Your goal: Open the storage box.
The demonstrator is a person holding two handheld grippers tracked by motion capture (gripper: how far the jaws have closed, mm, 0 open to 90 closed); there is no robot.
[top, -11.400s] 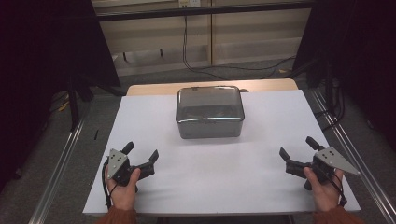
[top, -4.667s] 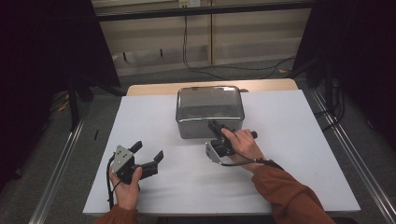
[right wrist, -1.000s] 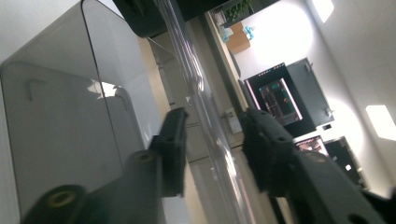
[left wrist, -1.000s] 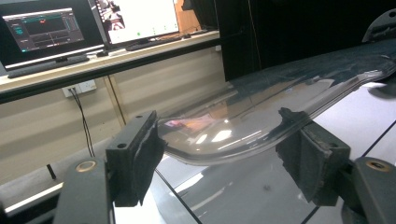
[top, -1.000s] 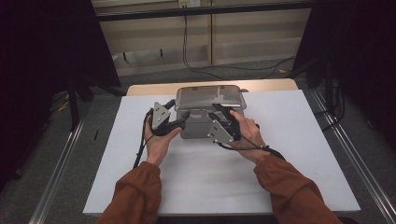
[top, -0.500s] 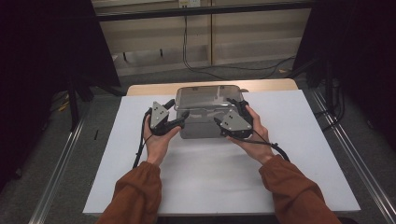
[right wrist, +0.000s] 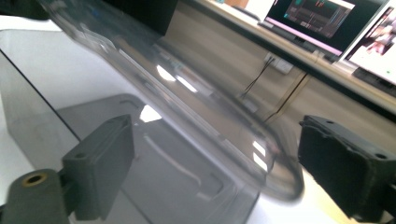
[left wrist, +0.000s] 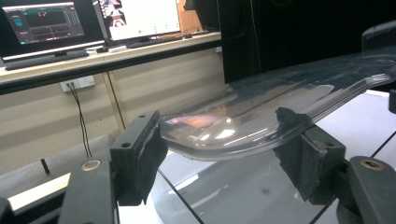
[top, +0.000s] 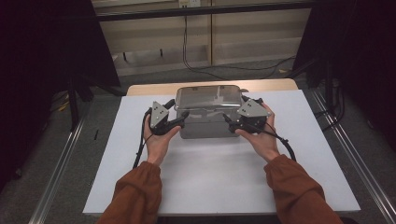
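- Box (top: 208, 119) sits mid-table (top: 327, 154), far half; its clear lid (top: 208, 97) lies on top, raised at the left end in the left claw view
- Left claw (top: 180, 119) at the box's left end, grasping the lid edge: in its own view both pads (left wrist: 152, 144) press the lid rim (left wrist: 224, 140), one each side; unchanged from a second ago
- Right claw (top: 229, 122): a second ago it was at the box's front; now at the right end, and its jaws have just been opening
- In the right claw view the lid edge (right wrist: 196, 112) runs between the jaws, clear of both pads (right wrist: 109, 154): released, nothing held
- Judgement: two-ended lid lift in preparation; left side secured, right side placed around the rim but not yet clamped
- Next needed: close right claw on the rim before lifting, else lid tilts
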